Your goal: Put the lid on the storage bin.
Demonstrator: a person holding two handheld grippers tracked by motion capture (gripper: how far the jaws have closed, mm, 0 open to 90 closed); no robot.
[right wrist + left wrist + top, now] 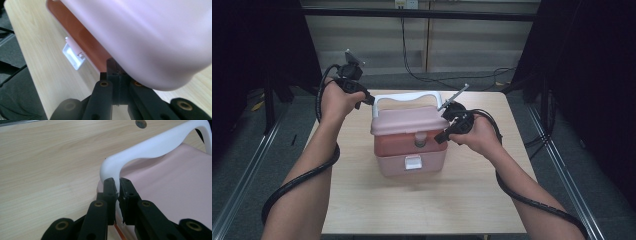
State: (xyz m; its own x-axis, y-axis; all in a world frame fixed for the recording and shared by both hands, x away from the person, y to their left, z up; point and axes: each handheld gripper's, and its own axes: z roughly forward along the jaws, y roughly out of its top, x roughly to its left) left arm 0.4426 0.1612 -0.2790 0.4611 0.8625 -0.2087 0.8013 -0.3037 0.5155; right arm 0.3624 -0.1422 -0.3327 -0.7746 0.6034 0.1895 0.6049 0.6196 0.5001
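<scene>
A pink box (412,165) with a white latch (413,162) stands in the middle of the table. Its pink lid (409,120) is tilted up at the front, baring an orange inside. A white handle (407,96) arches over the lid's back. My left gripper (371,100) is shut on the handle's left foot; its own view has the gripper (117,192) pinching the white handle (150,147) beside the lid (175,182). My right gripper (439,137) is shut on the lid's right edge. In the right gripper view, the gripper (113,72) bites the lid's (150,37) rim, the latch (73,56) beyond.
The box sits on a light wooden table (362,200) with bare wood all around it. Dark curtains flank the table, and cables (422,75) trail across the grey floor behind. A black cable (302,180) hangs along the left forearm.
</scene>
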